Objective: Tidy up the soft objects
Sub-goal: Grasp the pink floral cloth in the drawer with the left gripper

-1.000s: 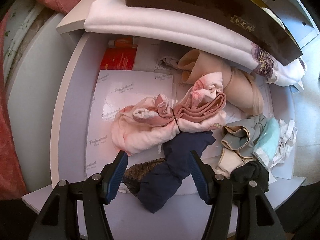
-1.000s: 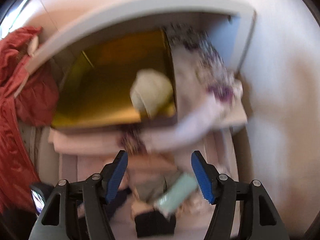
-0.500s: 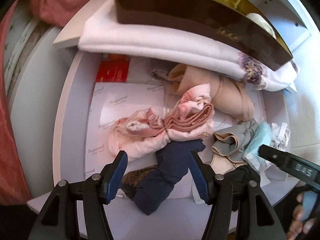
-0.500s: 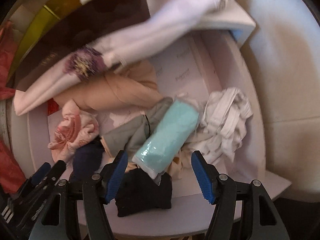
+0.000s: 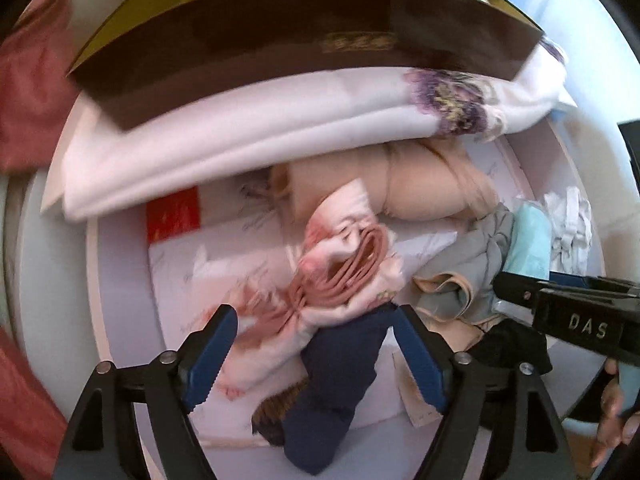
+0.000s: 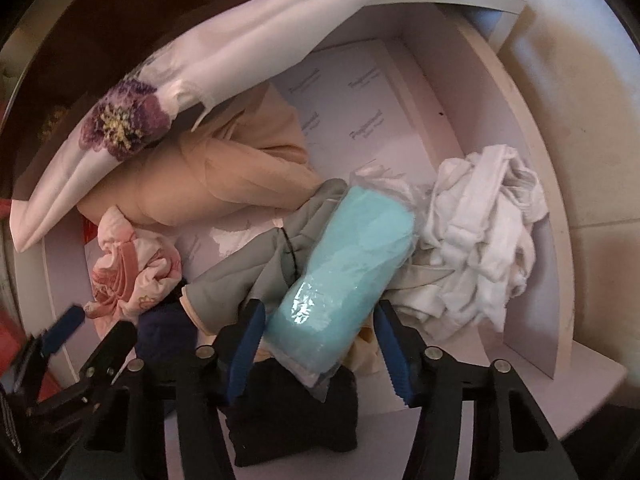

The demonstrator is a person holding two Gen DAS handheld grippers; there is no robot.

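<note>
Right wrist view: the right gripper [image 6: 320, 344] has fingers [image 6: 248, 340] closing astride the plastic-wrapped turquoise roll [image 6: 344, 276], not yet pressing, likely to lift it. Left of the roll, the left gripper [image 5: 316, 356] opens wide over the navy garment [image 5: 336, 380]. The right gripper has dropped closer than a second ago.

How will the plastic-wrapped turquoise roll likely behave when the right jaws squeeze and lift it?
The turquoise roll looks like soft cloth, so it should squash somewhat. Its glossy wrap may be slippery. Its tube shape suggests it could roll once freed from the grey garment and white bundle beside it.
</note>
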